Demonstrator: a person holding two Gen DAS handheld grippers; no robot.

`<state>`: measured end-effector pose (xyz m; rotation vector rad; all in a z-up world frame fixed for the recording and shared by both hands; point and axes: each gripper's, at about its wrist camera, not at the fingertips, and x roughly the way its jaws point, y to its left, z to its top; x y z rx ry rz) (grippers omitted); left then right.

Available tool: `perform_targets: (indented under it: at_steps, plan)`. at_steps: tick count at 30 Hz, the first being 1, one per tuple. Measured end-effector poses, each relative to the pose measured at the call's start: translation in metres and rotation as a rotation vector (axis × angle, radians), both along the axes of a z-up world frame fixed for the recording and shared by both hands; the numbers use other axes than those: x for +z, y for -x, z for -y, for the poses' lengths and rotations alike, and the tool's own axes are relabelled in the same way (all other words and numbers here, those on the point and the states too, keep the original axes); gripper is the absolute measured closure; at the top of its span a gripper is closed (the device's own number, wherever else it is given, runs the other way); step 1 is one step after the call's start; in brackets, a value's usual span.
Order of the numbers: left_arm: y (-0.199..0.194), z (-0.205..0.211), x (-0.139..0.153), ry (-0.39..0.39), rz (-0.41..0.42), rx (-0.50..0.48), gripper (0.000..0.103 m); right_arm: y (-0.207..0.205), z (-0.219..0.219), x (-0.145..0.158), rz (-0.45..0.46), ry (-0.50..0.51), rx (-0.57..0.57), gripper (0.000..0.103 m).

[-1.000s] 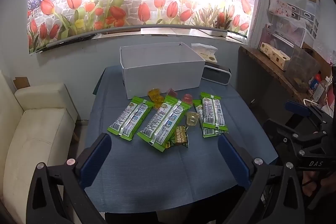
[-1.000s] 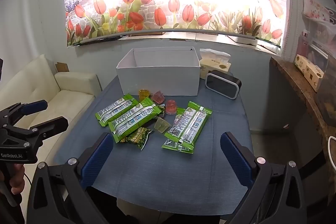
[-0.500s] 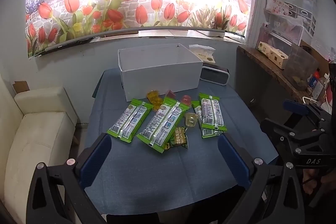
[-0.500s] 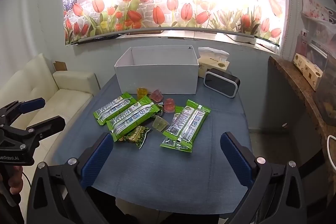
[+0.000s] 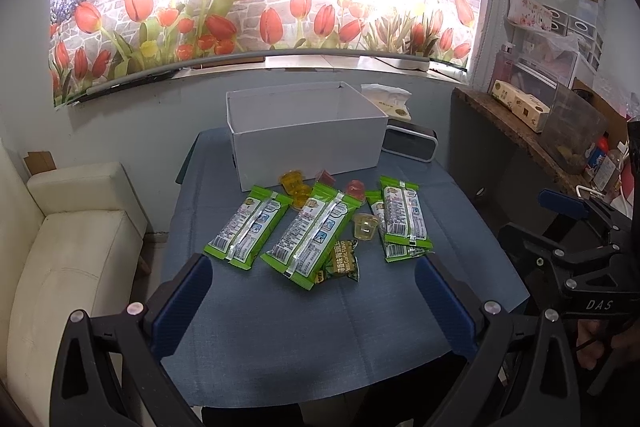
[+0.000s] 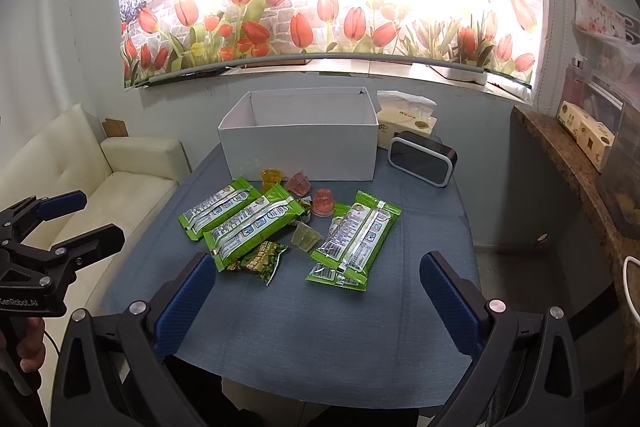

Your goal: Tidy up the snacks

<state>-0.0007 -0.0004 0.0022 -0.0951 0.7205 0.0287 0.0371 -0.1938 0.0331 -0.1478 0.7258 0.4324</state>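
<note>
Both tools wide, empty: left tool (image 5: 312, 303), right tool (image 6: 316, 301). Take edge packet (image 5: 405, 217) first, by long sides; drop flat into box (image 5: 304, 135).

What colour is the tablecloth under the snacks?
Blue tablecloth, faint woven texture; shows best in the right wrist view.

Snack packets (image 6: 356, 235) before seemingly empty box (image 6: 300, 151).

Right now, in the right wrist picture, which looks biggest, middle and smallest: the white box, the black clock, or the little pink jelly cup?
1. The white cardboard box looks largest.
2. The black rectangular clock looks mid-sized.
3. The pink plastic jelly cup looks smallest.
The gaps are wide, so nearness to the camera hardly matters.
</note>
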Motion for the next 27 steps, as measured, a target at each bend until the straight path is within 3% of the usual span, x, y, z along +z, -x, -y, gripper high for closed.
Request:
perform_targets:
  at_steps: [27]
  plan:
    - [0.0000, 0.0012, -0.0013, 0.003, -0.001, -0.009, 0.000, -0.0012, -0.0012, -0.0008, -0.006, 0.005, -0.008, 0.000]
